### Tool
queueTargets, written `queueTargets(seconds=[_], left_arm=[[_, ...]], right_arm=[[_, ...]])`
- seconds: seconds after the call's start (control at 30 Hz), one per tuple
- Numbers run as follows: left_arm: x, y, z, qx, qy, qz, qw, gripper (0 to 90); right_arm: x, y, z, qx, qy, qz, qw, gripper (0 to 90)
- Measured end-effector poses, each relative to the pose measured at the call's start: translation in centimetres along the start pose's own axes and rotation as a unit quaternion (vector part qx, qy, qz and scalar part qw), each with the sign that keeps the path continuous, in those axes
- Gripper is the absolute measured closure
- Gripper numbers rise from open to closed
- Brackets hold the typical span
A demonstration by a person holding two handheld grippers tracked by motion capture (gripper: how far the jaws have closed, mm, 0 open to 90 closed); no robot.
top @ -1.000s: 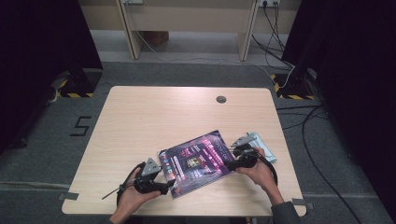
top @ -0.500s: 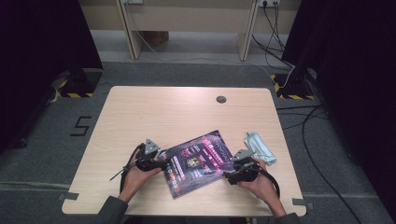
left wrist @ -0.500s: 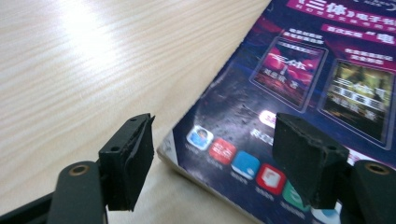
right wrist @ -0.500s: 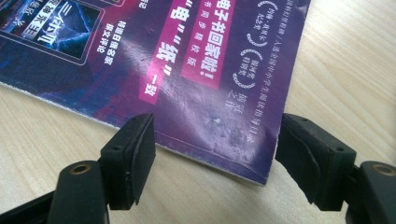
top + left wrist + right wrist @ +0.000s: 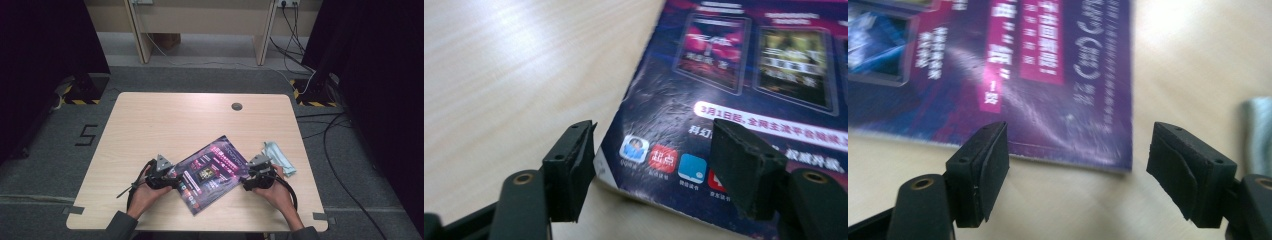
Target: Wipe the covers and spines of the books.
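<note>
A purple magazine (image 5: 210, 172) lies flat and askew on the wooden table (image 5: 175, 125). My left gripper (image 5: 175, 180) is at its left corner. In the left gripper view the gripper (image 5: 654, 165) is open; its jaws have just been closing and straddle the cover's corner (image 5: 734, 75) without pressing on it. My right gripper (image 5: 245, 181) is at the magazine's right corner. In the right gripper view that gripper (image 5: 1078, 165) is open wide, its jaws have just been opening a little, and the cover's corner (image 5: 1023, 65) lies beyond the gap with bare table between the pads.
A folded pale green cloth (image 5: 279, 157) lies just right of my right hand, and its edge (image 5: 1260, 130) shows in the right gripper view. A round cable hole (image 5: 236, 106) sits near the table's far edge. Dark curtains and floor cables surround the table.
My left hand has come up from the table's near edge to the magazine's left corner. The right hand has slid a little down toward the magazine's right corner.
</note>
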State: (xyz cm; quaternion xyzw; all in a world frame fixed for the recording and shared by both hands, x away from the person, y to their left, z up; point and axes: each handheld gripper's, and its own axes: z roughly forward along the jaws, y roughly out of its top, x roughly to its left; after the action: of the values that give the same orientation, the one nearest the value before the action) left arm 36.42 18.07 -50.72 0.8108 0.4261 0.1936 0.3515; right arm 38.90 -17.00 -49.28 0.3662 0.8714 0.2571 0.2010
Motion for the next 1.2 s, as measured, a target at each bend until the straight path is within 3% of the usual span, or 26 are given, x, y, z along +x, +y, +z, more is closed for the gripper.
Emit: queueTargets(seconds=[0.13,0.17,0.27,0.3,0.37,0.43,0.47,0.53,0.67,0.9,1.1,1.13,1.17,1.2], left_arm=[[-1.4,-0.6,-1.1,0.009,0.006,0.014,0.9998,37.2],[-1.6,-0.8,-1.3,0.014,-0.003,0.010,0.9999,37.2],[-2.1,-1.0,-1.6,0.016,-0.001,0.007,0.9999,37.2],[-2.2,-1.1,-1.8,0.016,0.003,0.009,0.9998,37.3],[-2.3,-1.2,-1.9,0.018,0.003,0.008,0.9998,37.4],[-2.4,-1.4,-2.0,0.017,-0.003,-0.002,0.9998,37.4],[-2.5,-1.4,-2.0,0.019,-0.005,-0.003,0.9998,37.4],[-2.6,-1.5,-2.2,0.021,-0.013,-0.005,0.9997,37.3],[-3.0,-1.8,-2.6,0.024,-0.027,-0.003,0.9993,37.4],[-3.7,-2.2,-3.0,0.024,-0.032,0.006,0.9992,37.1],[-4.6,-2.3,-3.2,0.021,-0.032,0.027,0.9989,36.5],[-4.8,-2.3,-3.3,0.019,-0.048,0.030,0.9982,37.2],[-5.1,-2.3,-3.3,0.017,-0.053,0.036,0.9978,46.3],[-5.5,-2.3,-3.3,0.017,-0.051,0.040,0.9977,46.6]], right_arm=[[-0.5,1.4,1.2,-0.002,-0.032,0.002,0.9995,26.7],[-0.5,1.7,1.4,-0.001,-0.036,0.001,0.9994,27.6],[-0.4,2.3,1.8,0.009,-0.054,0.004,0.9985,29.6],[-0.3,2.3,1.7,0.011,-0.052,0.008,0.9985,30.0],[-0.1,2.1,1.4,0.007,-0.008,0.031,0.9995,31.3],[0.2,1.8,1.1,0.001,0.034,0.065,0.9973,31.7],[0.4,1.6,1.0,0.000,0.051,0.070,0.9963,32.2],[0.5,1.6,1.0,0.001,0.055,0.068,0.9962,32.4],[0.8,1.6,1.3,-0.008,0.086,0.079,0.9932,32.9],[1.4,2.1,1.9,-0.010,0.094,0.087,0.9917,30.9],[1.4,3.2,2.7,-0.015,0.083,0.072,0.9938,30.6],[1.5,3.4,2.9,-0.015,0.080,0.069,0.9942,30.8],[1.5,3.9,3.2,-0.017,0.075,0.062,0.9951,31.3],[1.6,4.2,3.4,-0.017,0.071,0.058,0.9956,32.3]])
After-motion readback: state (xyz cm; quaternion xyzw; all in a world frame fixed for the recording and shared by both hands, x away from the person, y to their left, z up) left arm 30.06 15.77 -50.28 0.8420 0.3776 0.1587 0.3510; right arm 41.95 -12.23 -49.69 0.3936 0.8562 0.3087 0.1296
